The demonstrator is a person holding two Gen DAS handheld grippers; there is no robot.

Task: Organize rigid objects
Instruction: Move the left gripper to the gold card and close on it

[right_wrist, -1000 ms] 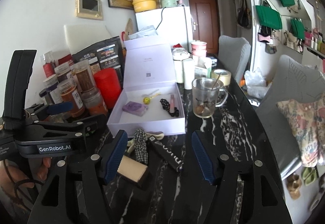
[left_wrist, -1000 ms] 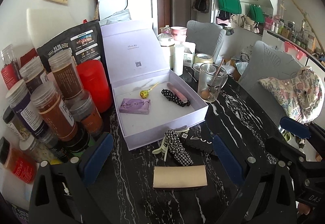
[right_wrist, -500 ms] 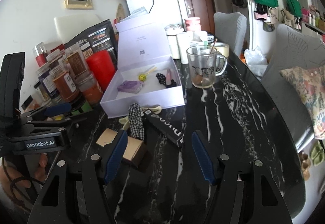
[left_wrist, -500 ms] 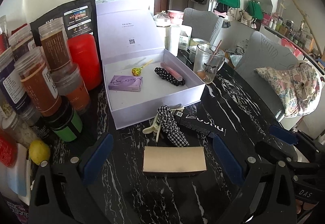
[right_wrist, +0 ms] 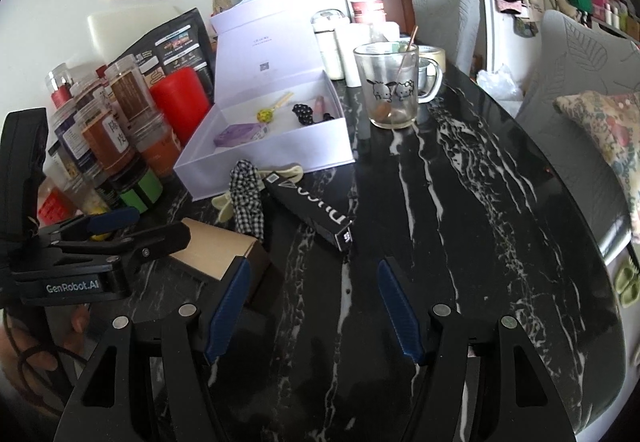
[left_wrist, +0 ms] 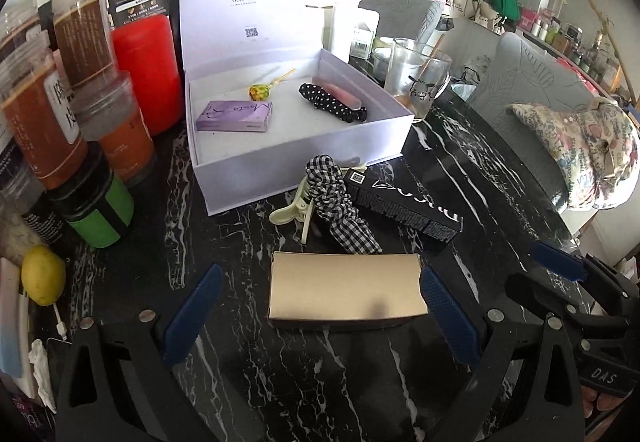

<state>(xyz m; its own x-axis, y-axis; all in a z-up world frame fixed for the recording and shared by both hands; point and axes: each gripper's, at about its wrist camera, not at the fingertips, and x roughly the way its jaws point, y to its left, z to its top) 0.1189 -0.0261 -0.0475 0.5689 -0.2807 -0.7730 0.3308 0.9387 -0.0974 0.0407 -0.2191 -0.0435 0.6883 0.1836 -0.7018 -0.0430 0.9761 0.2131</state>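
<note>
Open lilac cardboard box (left_wrist: 308, 157) holds four items; tan rectangular carton (left_wrist: 346, 288), black long carton (left_wrist: 404, 197), checked clip (left_wrist: 340, 201) left on surface. Left gripper (left_wrist: 320, 306) jaws released, straddling tan carton; right gripper (right_wrist: 312, 306) jaws released, empty.

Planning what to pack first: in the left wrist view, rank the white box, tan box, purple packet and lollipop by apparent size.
1. white box
2. tan box, though it lies nearest the camera, which enlarges it
3. purple packet
4. lollipop

Both grippers lowered toward table; left gripper (left_wrist: 320, 306) fingers now straddle tan box (left_wrist: 346, 288), not touching.
</note>
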